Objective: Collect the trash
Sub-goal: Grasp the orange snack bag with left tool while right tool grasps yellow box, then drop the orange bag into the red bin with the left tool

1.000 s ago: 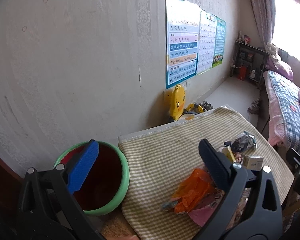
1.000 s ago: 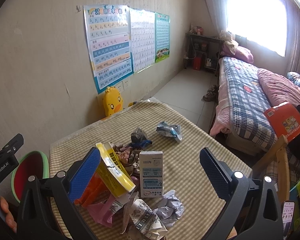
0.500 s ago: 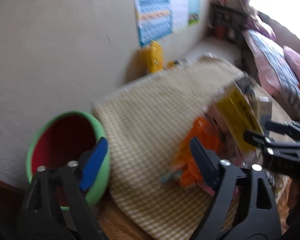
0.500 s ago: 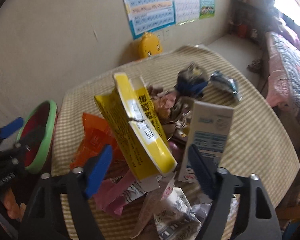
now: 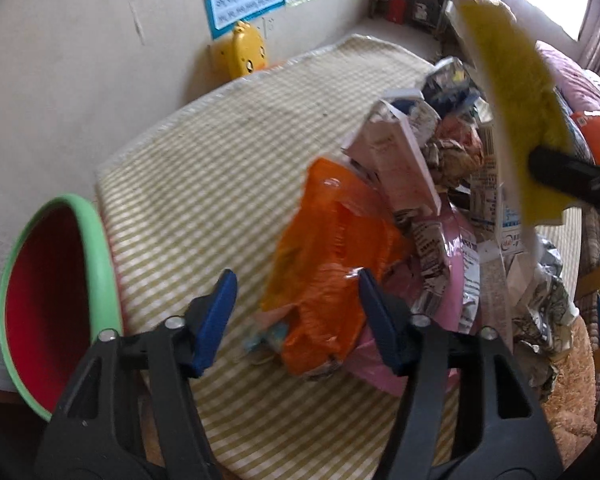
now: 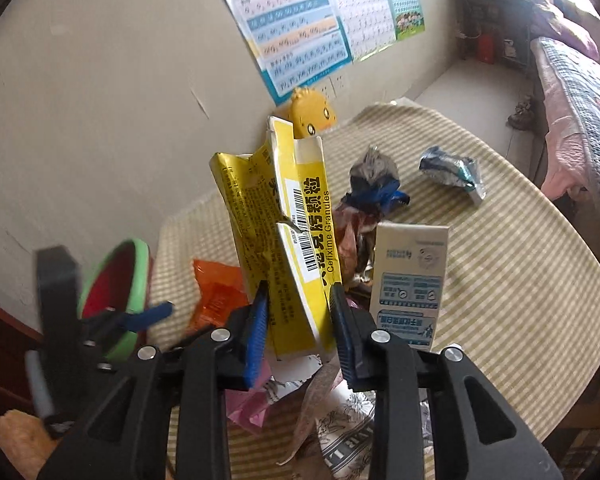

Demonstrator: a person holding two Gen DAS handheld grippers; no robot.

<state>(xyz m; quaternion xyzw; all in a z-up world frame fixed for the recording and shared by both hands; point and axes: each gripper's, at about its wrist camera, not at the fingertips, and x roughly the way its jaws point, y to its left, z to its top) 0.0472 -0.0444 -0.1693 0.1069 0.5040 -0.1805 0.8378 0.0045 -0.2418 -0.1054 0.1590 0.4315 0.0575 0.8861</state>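
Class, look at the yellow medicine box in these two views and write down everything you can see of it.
The yellow medicine box is a flattened cardboard carton, its top flap torn open and creased. It carries black Chinese characters, the words "Cefixime Granules" and a white barcode label. It stands roughly upright, tilted, above the trash pile on the checked tablecloth. Its lower end sits between the blue fingers of the right gripper, whose jaws are closing on it. In the left wrist view it shows as a blurred yellow slab.

Trash heap (image 5: 432,184) blocks the right; bare tablecloth (image 5: 228,152) lies open toward the bin (image 5: 60,304).
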